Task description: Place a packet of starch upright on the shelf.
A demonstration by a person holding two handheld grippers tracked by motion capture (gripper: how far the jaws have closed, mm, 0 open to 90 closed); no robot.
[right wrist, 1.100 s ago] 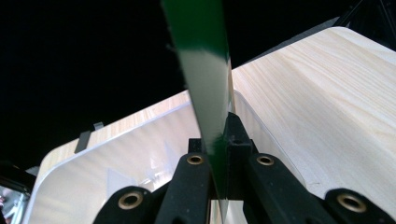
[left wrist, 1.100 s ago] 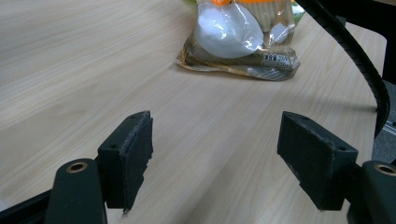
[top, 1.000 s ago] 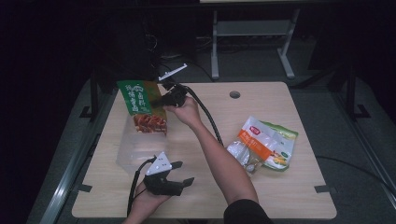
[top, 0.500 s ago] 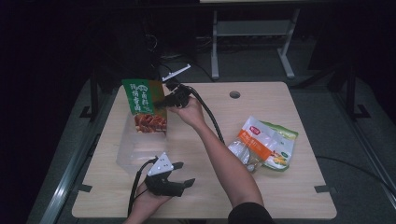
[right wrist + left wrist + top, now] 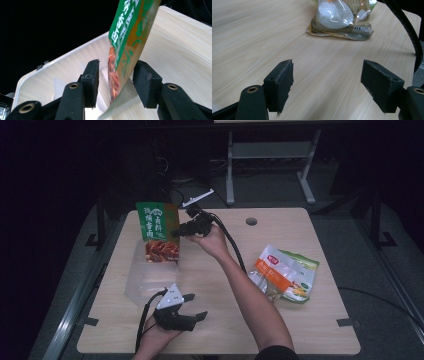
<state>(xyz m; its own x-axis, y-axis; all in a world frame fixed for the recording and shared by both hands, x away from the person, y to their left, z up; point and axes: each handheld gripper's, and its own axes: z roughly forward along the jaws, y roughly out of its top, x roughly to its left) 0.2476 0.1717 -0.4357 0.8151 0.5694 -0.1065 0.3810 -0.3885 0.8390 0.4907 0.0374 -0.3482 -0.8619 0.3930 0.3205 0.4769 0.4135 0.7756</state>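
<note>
While right gripper (image 5: 115,80) has just been opening around green pouch (image 5: 158,231), left gripper (image 5: 192,306) agape, wooden table (image 5: 300,330), dark room.

The right forearm reached across the table, its right gripper (image 5: 176,232) raised, jaws just opening and apart from what stood between them. The left gripper (image 5: 196,307) rested low near the table's front edge, jaws spread wide.

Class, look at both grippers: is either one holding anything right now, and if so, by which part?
Nothing is held. The right gripper has just been opening; the green snack pouch stands between its pads, released. The left gripper is open above the table.
</note>
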